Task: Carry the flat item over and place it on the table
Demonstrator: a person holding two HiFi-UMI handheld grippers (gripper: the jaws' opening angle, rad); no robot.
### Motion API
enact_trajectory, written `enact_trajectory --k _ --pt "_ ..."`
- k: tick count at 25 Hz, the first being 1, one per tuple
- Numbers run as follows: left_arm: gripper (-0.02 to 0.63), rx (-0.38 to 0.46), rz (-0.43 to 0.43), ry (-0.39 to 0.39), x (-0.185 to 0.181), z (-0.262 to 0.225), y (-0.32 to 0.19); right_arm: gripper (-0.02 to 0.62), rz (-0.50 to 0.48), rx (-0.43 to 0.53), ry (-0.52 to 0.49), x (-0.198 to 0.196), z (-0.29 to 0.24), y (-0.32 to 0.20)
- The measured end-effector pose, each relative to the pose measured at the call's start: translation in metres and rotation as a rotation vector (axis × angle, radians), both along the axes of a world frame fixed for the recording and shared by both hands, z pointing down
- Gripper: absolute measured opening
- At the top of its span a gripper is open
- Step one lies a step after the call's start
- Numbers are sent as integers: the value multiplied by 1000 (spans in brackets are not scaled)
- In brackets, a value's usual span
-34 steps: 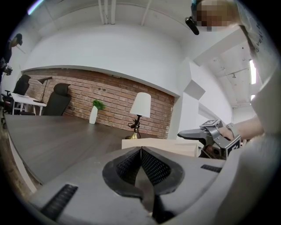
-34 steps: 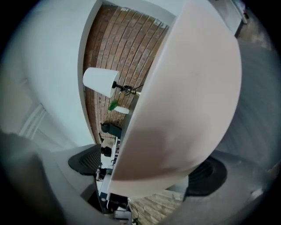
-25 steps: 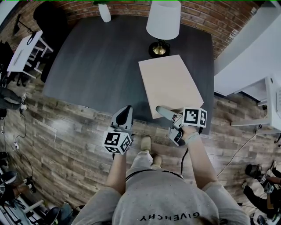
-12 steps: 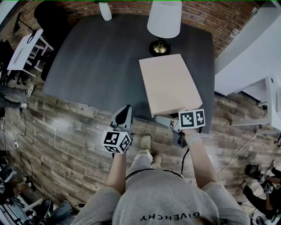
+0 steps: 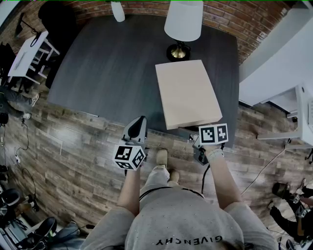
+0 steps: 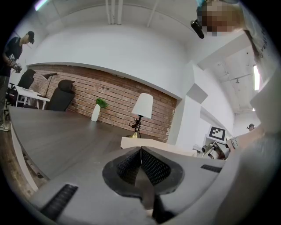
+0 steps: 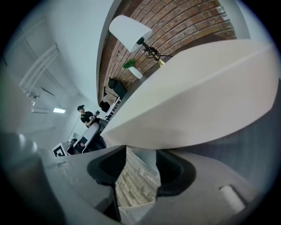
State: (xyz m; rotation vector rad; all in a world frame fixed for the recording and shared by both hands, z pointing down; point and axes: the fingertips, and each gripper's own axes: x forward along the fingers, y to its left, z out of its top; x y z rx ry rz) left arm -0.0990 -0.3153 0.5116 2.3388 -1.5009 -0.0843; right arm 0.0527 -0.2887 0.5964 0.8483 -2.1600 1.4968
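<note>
The stiff, light-looking board (image 5: 188, 93) is best grabbed by its edge just past the right gripper (image 7: 141, 148), whose empty jaws have just been closing, while the left gripper (image 6: 140, 150) has its jaws pressed together.

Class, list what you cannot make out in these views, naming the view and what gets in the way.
- Head view: the white vase is cut off by the top edge.
- Head view: the lamp's white shade hides most of its stem.
- Right gripper view: the pale beige flat board blocks most of the dark grey table.
- Right gripper view: the distant person is too small to tell what they hold.
</note>
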Motion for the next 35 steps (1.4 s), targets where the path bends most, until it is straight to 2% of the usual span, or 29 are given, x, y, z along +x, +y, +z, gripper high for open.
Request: enact_trajectory --k 2,7,9,10,13,19,23,26,32,35 --pt "-2 -1 -2 5 0 1 1 199 19 1 -3 2 5 1" --pt "-2 -10 -2 10 1 4 4 114 54 -22 7 10 15 5" --pt "-2 -13 -4 9 1 5 4 103 68 -26 1 12 16 4" --pt "-2 -13 -5 9 1 5 5 52 81 -27 -10 12 16 4" --pt "-2 -11 -7 9 1 5 8 12 107 -14 -32 14 13 3" --pt "-2 -4 -5 7 5 1 15 -5 90 50 -38 17 1 6" --pt "-2 3 -3 -2 9 -3 19 -3 75 155 -42 21 -14 7" --pt "-2 7 -4 -9 12 -7 24 -3 95 276 -34 29 -31 2" --pt "-2 23 -6 -23 17 -17 32 -3 89 523 80 45 -67 -4" --pt "-2 35 -1 -36 22 -24 34 -3 110 625 105 53 -87 -7"
